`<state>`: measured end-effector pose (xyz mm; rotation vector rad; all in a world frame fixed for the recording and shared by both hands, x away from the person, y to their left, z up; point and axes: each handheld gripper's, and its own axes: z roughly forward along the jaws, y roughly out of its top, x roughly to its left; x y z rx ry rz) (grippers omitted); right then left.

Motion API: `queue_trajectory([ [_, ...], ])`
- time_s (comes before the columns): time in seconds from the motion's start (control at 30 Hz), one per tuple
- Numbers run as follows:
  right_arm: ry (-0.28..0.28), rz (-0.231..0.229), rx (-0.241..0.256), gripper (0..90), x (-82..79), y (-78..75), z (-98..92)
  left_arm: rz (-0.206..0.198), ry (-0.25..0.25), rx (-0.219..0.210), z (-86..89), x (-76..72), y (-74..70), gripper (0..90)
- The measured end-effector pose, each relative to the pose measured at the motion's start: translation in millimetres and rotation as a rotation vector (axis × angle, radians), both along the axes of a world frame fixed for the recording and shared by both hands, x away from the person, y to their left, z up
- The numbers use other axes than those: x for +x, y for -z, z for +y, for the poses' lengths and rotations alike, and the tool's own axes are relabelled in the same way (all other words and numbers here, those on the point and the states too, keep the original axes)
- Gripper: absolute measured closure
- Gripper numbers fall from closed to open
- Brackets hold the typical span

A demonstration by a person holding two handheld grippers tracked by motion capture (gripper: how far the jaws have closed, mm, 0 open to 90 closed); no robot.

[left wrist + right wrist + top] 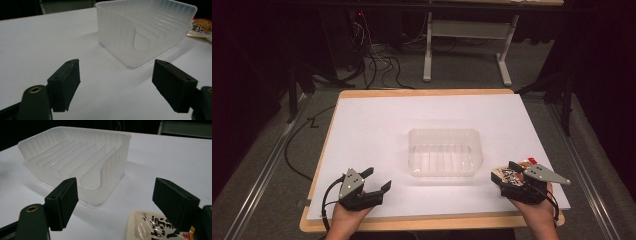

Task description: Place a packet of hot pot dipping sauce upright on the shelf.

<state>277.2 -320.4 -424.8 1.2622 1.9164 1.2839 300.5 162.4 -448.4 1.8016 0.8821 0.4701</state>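
— Down at the right gripper (508, 176), what have we got?

— Jaws spread wide apart, nothing between them, hovering right over a snack packet (160, 227) that lies flat on the white table top (377, 130). From the right gripper view the packet sits low between the jaws, nearer the right-hand one.

— And the left gripper (379, 181)?

— Also gaping, clamped on nothing, near the front edge of the table, well apart from the packet. Bare white board lies under it.

— Any container out there?

— Yes, a translucent plastic tray (443, 152) in the middle of the table, between the two grippers and a little farther back. It has ribbed walls and a row of upright dividers inside, each with a rounded cut-out. The slots hold nothing.

— Can you read the packet?

— Clear film with black characters on a pale panel, and a red and orange patch at the corner. East Asian script, but I cannot make out the words.

— Anything in the way?

— The tray's near corner stands just beyond the packet. Past the table's far edge, cables (379, 62) trail over the grey floor, and a white table frame (467, 40) stands behind.
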Motion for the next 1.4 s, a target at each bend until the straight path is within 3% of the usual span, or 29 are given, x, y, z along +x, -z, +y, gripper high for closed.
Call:
queue_trajectory([
  [0.1, -0.005, -0.003, -0.017, 21.0, 0.5, 0.2, 3.2, 0.016, 0.004, -0.021, 0.3, 1.9, 0.1, 21.5],
  [0.4, -0.022, -0.006, -0.075, 22.4, -1.0, 3.9, 6.3, 0.027, 0.01, 0.016, -5.6, 4.2, 1.9, 16.5],
  [0.57, -0.015, 0.002, -0.088, 23.7, -2.1, 6.2, 3.4, 0.03, -0.003, 0.013, -7.6, 6.8, 3.4, 15.1],
  [0.7, 0.001, 0.006, -0.087, 24.7, -5.2, 8.6, -4.0, 0.026, 0.008, 0.008, -7.9, 8.3, 1.4, 15.9],
  [0.9, 0.04, 0.022, -0.078, 24.9, -9.2, 11.3, -16.6, -0.015, 0.0, 0.003, -8.8, 11.3, -1.3, 18.0],
  [1.1, 0.045, 0.08, -0.087, 25.4, -13.5, 21.0, -23.1, -0.03, -0.002, -0.008, -15.5, 16.3, -2.7, 19.1],
  [1.4, 0.002, 0.178, -0.141, 27.4, -12.4, 41.0, -18.6, -0.032, 0.023, 0.008, -21.0, 17.5, -3.0, 19.9],
])
